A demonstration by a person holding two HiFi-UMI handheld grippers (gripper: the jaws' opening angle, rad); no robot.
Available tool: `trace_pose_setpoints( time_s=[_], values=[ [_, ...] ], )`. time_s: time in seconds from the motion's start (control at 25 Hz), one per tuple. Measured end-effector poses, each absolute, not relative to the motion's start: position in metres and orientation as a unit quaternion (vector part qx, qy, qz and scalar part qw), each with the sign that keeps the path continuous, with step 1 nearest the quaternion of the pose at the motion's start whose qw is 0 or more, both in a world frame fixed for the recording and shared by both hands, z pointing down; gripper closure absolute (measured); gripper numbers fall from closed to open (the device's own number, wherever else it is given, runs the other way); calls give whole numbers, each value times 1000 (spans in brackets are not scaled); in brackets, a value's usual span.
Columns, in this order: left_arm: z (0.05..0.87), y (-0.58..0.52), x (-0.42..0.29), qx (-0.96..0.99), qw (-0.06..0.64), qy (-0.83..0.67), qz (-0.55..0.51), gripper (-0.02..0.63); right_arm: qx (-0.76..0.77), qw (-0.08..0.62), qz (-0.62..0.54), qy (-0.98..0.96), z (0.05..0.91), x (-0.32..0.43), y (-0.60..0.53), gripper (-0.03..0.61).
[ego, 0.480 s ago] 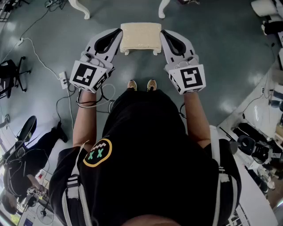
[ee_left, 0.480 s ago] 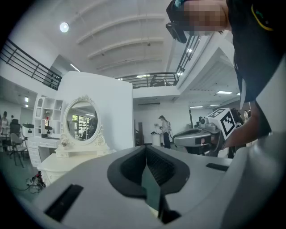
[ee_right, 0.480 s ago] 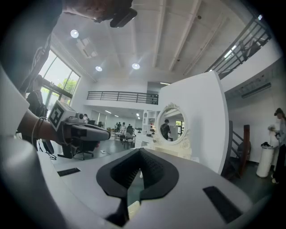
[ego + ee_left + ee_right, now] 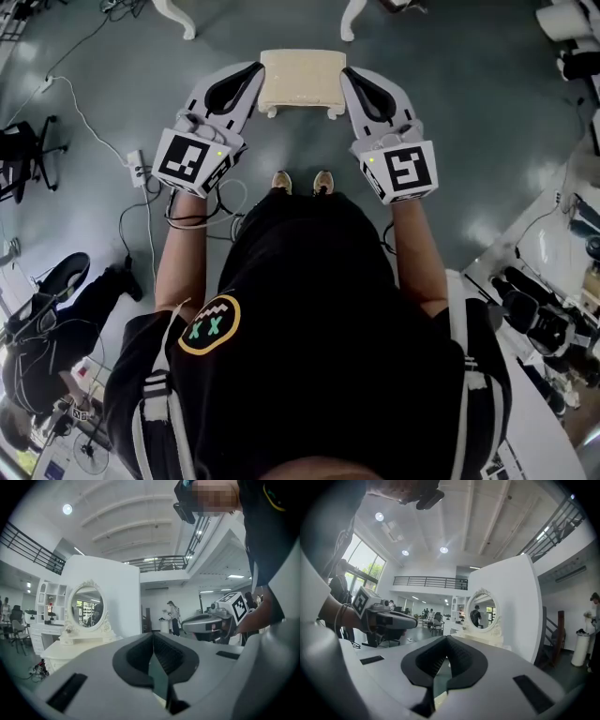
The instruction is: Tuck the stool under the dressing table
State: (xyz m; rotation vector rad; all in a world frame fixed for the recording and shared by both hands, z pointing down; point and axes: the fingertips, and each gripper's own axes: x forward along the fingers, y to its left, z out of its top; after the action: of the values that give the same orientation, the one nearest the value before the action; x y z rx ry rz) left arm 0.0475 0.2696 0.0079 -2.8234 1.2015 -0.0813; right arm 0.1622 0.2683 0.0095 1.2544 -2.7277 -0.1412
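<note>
head view: the stool [image 4: 300, 75] lies straight ahead of the person, long axis running left to right, with the left claw [image 4: 247, 75] against its left end and the right claw [image 4: 352, 75] against its right end, so both are equally near. two legs of the dressing table [image 4: 174, 21] stand just beyond it. the stool sits nearer the right leg than the left, so the push forward probably wants a slight drift left. whether the stool rests on the floor [image 4: 450, 122] or hangs lifted, i cannot tell. left gripper view: the left claw [image 4: 152, 637] is closed tip to tip on nothing, and the table with its mirror [image 4: 86, 609] lies ahead to the left. right gripper view: the right claw [image 4: 446, 639] is likewise closed and empty, with the table ahead to the right.
</note>
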Motion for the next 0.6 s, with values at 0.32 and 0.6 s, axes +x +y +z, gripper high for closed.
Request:
trace_pose_setpoints(
  time_s=[0.32,0.6],
  values=[
    [12,273,48,-921,37,387,-30,591,415,70,-50,-906,14,162,271,558],
    [16,272,46,-919,37,391,-27,588,420,65,-39,-904,19,162,271,535]
  ],
)
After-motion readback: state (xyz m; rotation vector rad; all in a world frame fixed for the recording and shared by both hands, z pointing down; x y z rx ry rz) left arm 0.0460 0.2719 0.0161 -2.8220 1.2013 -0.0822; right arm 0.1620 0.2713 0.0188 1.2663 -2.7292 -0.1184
